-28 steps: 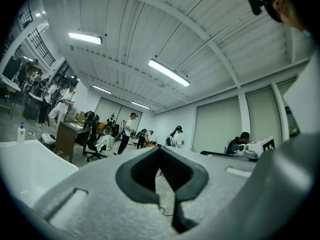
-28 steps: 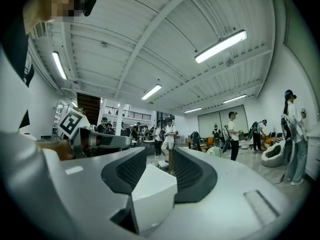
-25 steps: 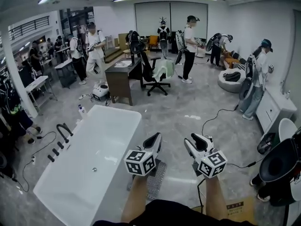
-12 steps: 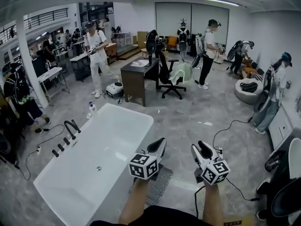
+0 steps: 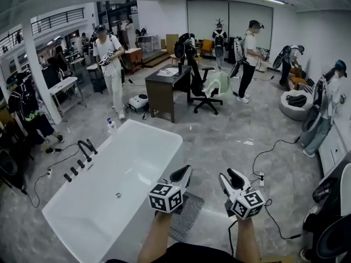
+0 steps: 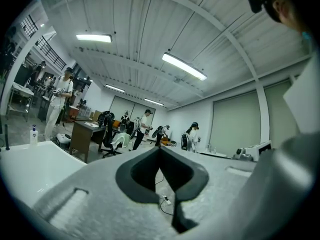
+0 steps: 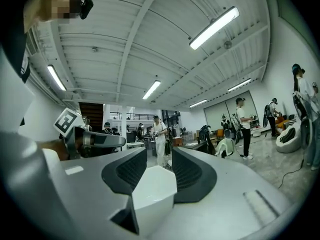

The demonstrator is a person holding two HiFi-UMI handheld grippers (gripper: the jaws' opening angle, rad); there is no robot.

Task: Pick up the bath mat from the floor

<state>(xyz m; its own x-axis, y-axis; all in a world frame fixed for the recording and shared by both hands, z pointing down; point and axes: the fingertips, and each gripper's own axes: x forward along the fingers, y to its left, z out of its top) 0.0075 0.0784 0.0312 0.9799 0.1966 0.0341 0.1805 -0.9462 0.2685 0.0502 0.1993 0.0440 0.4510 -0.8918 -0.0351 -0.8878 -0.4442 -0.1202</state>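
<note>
Looked down on a grey marbled floor (image 5: 236, 130) in a wide room, with several persons standing well apart along the far side. Saw a long white rectangular bathtub (image 5: 131, 163) at the lower left, with black faucet fittings (image 5: 85, 148) on its left rim. Noted farther back a dark brown worktop (image 5: 167, 86), and just beside it a black office chair (image 5: 198, 86) with a pale cloth over it.

Found the grey textured bath mat (image 5: 190, 212) lying flat on the floor, just beside the right wall of the bathtub. Saw it partly covered in the head view by the left forearm and the marker cube.

Saw the left hand-held gripper (image 5: 186, 170) held level over the near end of the mat, jaws pressed fully together with no gap. Could not tell whether it touched the mat.

Saw the right hand-held gripper (image 5: 227, 174) near it on the right, also level, jaws standing partly apart and clamped on nothing. Made out only the white bathtub beyond the gap.

Noted a thin black cable (image 5: 274, 147) winding on the floor to the right.
</note>
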